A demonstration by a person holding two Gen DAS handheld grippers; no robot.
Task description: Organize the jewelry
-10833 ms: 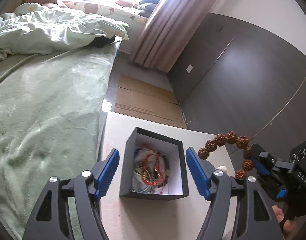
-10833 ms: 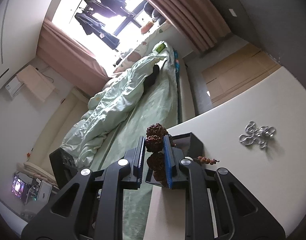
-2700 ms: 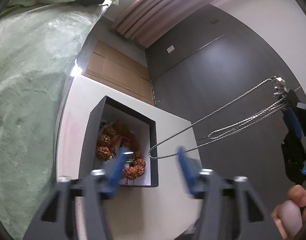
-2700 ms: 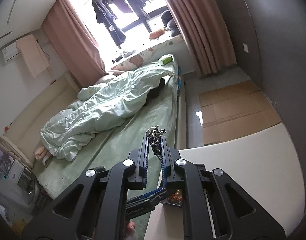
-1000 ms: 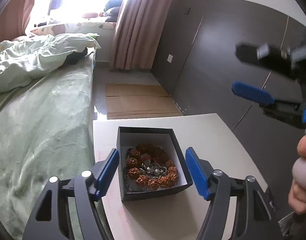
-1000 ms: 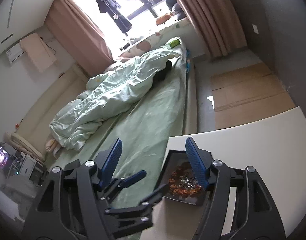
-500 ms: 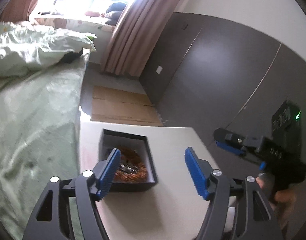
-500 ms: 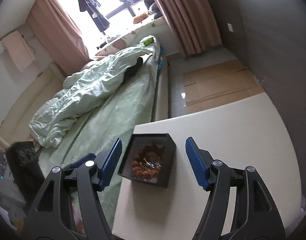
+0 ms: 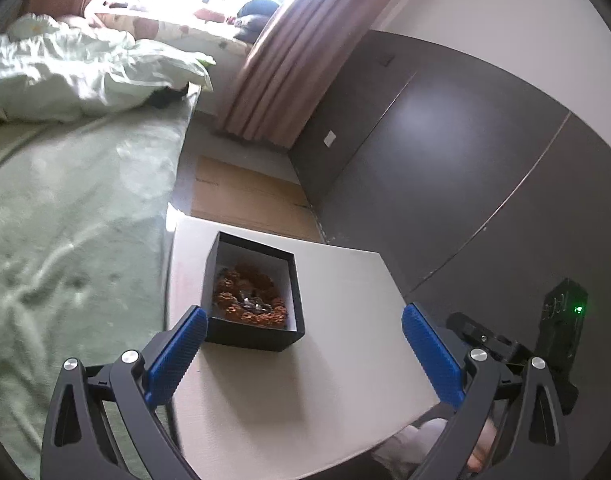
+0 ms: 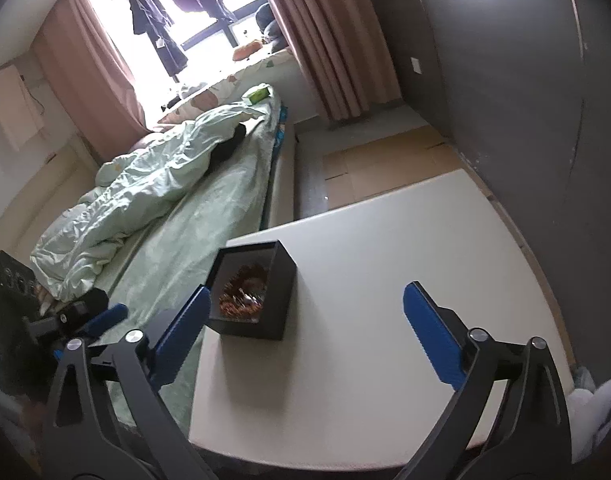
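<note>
A black open box [image 9: 254, 332] stands on the white table [image 9: 305, 392] near its left edge. Inside lie a brown bead bracelet [image 9: 225, 299] and a silver chain piece [image 9: 250, 301]. The box also shows in the right wrist view [image 10: 277, 300], with the beads [image 10: 241, 300] inside. My left gripper [image 9: 303, 354] is open and empty, held back from the box above the table's near part. My right gripper [image 10: 305, 328] is open and empty, also pulled back, with the box by its left finger.
A bed with a green cover [image 9: 65, 220] runs along the table's left side. A dark wardrobe wall [image 9: 445, 160] stands to the right. Cardboard sheets [image 9: 241, 196] lie on the floor beyond the table. The other gripper shows at the lower right [image 9: 505, 348].
Both grippers have drawn back from the box and stand open and empty. The bracelet and silver chain, held earlier by the right gripper, now lie in the box.
</note>
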